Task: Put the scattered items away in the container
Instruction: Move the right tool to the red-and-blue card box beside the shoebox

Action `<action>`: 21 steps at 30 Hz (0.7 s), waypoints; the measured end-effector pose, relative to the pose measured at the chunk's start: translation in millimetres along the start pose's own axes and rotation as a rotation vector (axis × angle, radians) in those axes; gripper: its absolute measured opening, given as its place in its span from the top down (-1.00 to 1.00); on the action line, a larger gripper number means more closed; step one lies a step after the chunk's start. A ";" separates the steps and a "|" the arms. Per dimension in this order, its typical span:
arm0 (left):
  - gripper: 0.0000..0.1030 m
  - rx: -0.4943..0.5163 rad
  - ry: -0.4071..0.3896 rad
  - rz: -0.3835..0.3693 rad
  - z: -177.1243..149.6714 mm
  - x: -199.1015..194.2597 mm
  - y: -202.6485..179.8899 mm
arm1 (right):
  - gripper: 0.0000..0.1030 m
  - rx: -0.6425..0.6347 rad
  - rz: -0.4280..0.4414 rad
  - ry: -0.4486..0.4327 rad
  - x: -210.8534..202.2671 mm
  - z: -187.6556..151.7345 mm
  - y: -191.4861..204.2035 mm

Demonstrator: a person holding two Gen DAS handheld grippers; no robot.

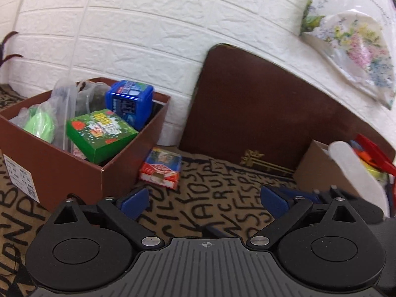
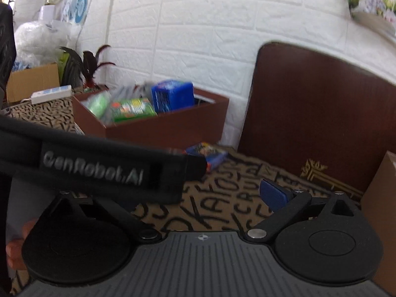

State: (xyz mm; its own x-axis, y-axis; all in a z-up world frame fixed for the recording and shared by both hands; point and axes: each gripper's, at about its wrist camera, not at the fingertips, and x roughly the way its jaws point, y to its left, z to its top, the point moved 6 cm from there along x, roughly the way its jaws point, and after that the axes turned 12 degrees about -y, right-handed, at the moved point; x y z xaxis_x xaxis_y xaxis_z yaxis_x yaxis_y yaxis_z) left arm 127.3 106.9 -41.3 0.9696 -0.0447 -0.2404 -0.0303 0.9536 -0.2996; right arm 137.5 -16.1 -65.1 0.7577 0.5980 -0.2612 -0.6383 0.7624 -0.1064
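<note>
A brown box (image 1: 61, 163) stands at the left on the lettered cloth. It holds a green carton (image 1: 101, 133), a blue tub (image 1: 128, 104) and plastic bags (image 1: 42, 121). A small red and blue packet (image 1: 160, 168) lies on the cloth just right of the box. My left gripper (image 1: 205, 203) is open and empty, low over the cloth in front of the packet. In the right wrist view the box (image 2: 168, 123) and packet (image 2: 210, 154) show farther off. My right gripper (image 2: 205, 193) is open and empty; a black strap (image 2: 99, 165) hides its left finger.
A dark brown board (image 1: 259, 113) leans on the white brick wall. A cardboard box (image 1: 329, 173) with colourful items stands at the right. A floral bag (image 1: 354, 39) hangs on the wall. A plant (image 2: 86, 69) and another carton (image 2: 32, 81) sit far left.
</note>
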 end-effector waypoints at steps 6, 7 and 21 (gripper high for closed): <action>-0.83 -0.007 -0.002 0.074 -6.1 25.3 7.9 | -0.92 0.002 -0.012 0.084 30.0 -27.2 -11.7; -0.82 -0.013 -0.002 0.089 -7.2 28.7 10.1 | -0.90 -0.005 -0.012 0.094 34.9 -29.8 -13.0; -0.68 -0.036 -0.034 0.106 -19.5 37.7 9.0 | -0.65 0.058 0.021 0.069 84.7 -31.3 -27.8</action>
State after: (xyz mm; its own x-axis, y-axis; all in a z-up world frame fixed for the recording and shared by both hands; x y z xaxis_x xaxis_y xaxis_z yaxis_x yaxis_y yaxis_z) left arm 158.9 108.0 -71.1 0.9682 0.0666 -0.2410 -0.1412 0.9410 -0.3074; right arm 215.2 5.6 -114.3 0.7316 0.5974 -0.3284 -0.6440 0.7637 -0.0453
